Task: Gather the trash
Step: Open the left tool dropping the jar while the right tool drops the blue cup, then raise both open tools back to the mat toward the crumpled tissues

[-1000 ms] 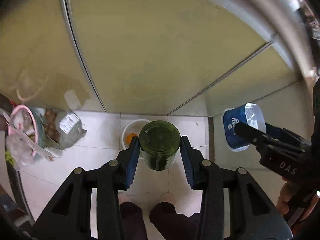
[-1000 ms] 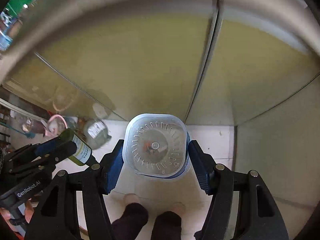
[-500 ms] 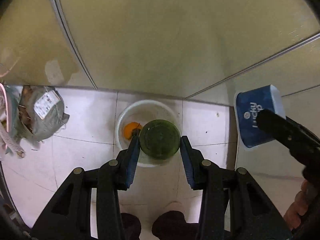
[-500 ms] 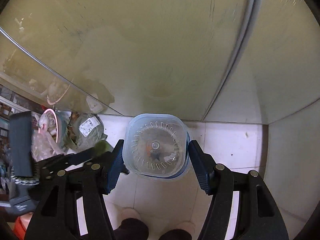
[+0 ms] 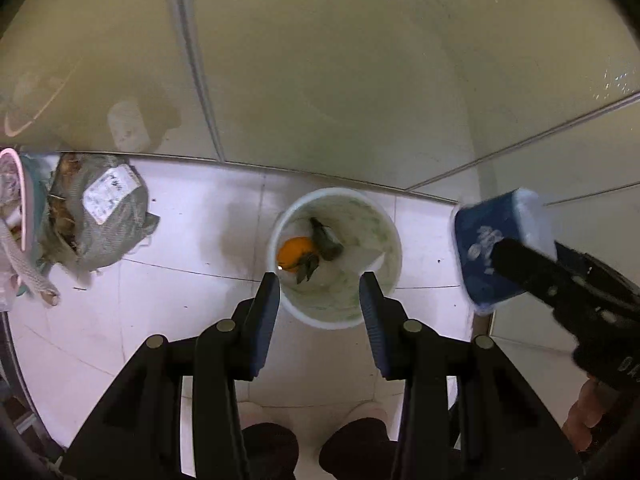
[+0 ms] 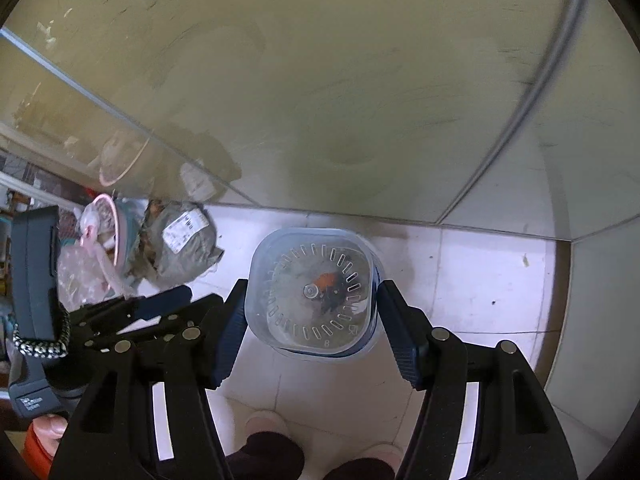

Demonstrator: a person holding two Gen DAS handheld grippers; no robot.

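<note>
My left gripper (image 5: 319,280) points down over a white bucket (image 5: 394,248) on the tiled floor. It is open, with nothing between its fingers. Inside the bucket lie an orange fruit (image 5: 296,254) and a dark green bottle-like shape (image 5: 326,238). In the right wrist view the left gripper (image 6: 160,308) shows at the left, also bare. My right gripper (image 6: 312,292) is shut on a blue plastic container (image 6: 312,292) with a clear bottom. That container (image 5: 492,248) hangs just right of the bucket. In the right wrist view it hides the bucket.
A grey mesh sack (image 5: 104,216) with a white label leans against the beige panels at the left, beside a pink-rimmed basket (image 5: 16,200) of clutter. The person's feet (image 5: 272,448) stand just behind the bucket. Beige wall panels (image 5: 340,80) close off the far side.
Both grippers have sunk toward the floor. The green bottle held between the left fingers until half a second ago is gone from them. The right gripper keeps its container.
</note>
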